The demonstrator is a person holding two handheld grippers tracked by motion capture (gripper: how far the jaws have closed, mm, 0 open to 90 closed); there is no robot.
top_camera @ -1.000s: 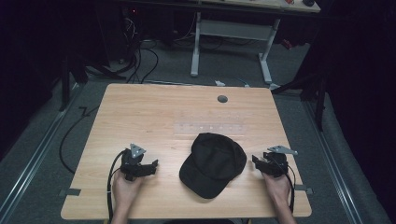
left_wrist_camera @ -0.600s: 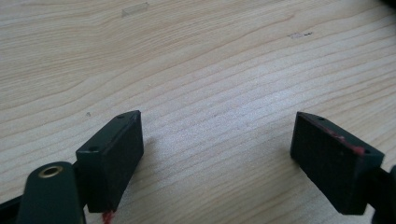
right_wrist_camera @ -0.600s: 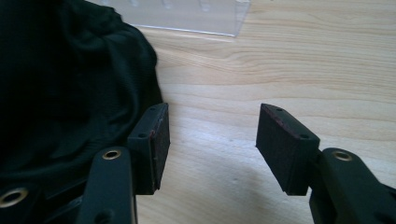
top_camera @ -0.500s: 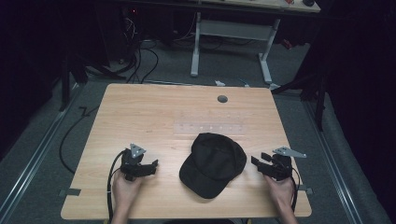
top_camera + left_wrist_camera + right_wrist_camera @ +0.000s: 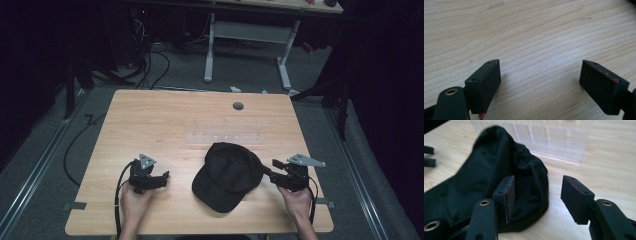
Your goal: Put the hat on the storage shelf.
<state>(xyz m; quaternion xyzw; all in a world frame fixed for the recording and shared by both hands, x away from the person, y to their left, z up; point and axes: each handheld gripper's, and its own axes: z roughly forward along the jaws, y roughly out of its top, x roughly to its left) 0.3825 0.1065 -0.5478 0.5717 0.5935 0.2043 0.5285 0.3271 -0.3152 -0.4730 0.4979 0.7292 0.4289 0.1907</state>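
Cap (image 5: 229, 176): black, lying on the wooden table (image 5: 170, 125) near its front edge, between the two grippers; crown toward the far side, brim toward the near side (high view). In the right gripper view (image 5: 486, 182), rumpled dark fabric resting flat on the wood.

Right gripper (image 5: 276, 170): held in a hand at the right of the cap, grey three-cornered plate on top, pointing at the cap's right edge. Jaws apart, having just eased a little narrower, with bare wood in the gap; the left-hand one in its own view (image 5: 537, 195) overlapping the cap's edge in the picture (contact not possible to tell). Nothing clamped.

Left gripper (image 5: 162, 178): held in a hand at the left of the cap, well apart from it, low over the table and pointing toward the cap. Jaws wide apart (image 5: 540, 82), nothing but wood grain between them.

Clear plastic strip (image 5: 225, 137): flat on the table just beyond the cap; ribbed and see-through in the right gripper view (image 5: 554, 142).

Grey round plug (image 5: 238, 106): set in the table near the far edge, well apart from everything else.
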